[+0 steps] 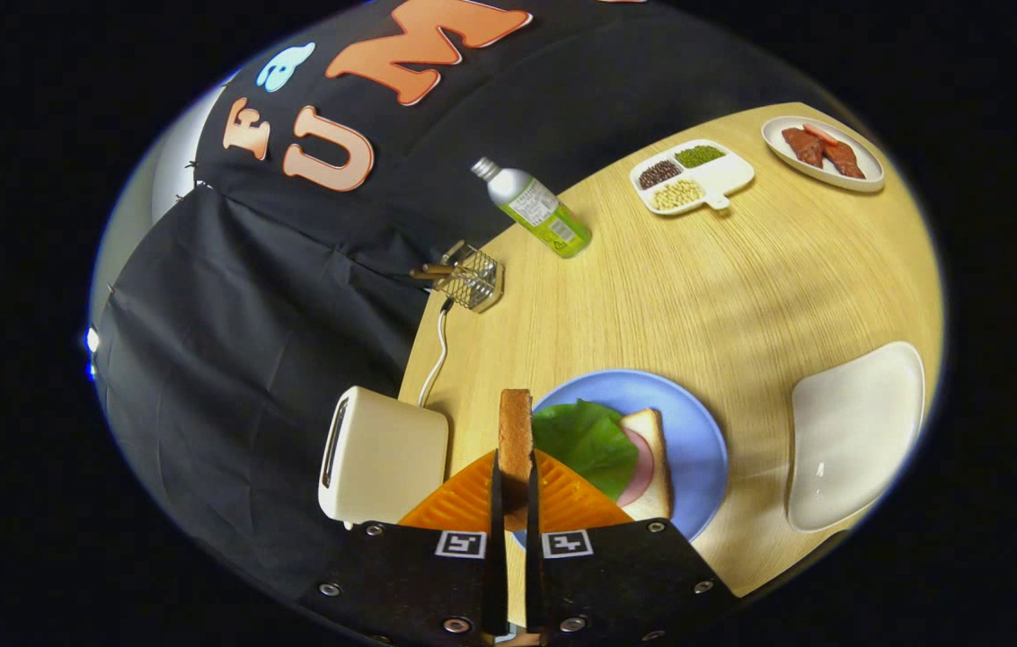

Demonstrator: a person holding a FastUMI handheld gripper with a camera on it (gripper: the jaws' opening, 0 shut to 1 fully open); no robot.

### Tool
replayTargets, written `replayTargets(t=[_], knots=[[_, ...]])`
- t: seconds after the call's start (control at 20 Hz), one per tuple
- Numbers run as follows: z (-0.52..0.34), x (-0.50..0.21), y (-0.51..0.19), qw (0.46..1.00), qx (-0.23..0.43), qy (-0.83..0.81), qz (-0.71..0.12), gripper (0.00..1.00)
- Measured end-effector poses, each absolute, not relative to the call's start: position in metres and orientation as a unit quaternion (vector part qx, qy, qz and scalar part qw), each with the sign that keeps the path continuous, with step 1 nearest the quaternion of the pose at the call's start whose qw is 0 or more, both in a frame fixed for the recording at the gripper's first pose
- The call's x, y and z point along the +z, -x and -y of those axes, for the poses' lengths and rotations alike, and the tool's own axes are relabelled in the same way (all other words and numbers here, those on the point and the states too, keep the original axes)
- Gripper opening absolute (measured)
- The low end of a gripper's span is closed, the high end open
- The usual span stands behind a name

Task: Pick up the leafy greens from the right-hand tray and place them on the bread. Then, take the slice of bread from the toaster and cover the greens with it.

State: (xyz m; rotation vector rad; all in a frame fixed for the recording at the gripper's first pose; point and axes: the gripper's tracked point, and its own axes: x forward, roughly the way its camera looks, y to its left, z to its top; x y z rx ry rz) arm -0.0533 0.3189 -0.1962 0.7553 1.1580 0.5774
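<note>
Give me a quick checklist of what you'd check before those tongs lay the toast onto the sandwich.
1. Toast clamped between both fingers of the tongs: ok, held on edge.
2. Greens already on the bread on the blue plate: ok; a pink slice peeks out beneath them.
3. Toast lined up over the greens: not ok, it sits just toaster-side of them, upright.
4. Toaster out of the way: ok, beside the plate, apart from it.
5. White tray emptied of greens: ok.
6. Height of toast above the plate: cannot tell.
</note>
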Motion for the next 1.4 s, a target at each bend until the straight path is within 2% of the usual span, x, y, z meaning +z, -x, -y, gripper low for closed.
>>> replayTargets(t=[0.65, 0.85, 1.05, 1.3, 1.4], knots=[[-0.294, -0.245, 0.061, 0.758, 0.221, -0.309, -0.530, 0.08], [-0.292, -0.251, 0.060, 0.779, 0.216, -0.277, -0.520, 0.15], [-0.287, -0.250, 0.059, 0.793, 0.208, -0.253, -0.514, 0.30], [-0.272, -0.230, 0.045, 0.834, 0.197, -0.217, -0.468, 0.61], [-0.260, -0.209, 0.032, 0.859, 0.189, -0.203, -0.431, 0.70]])
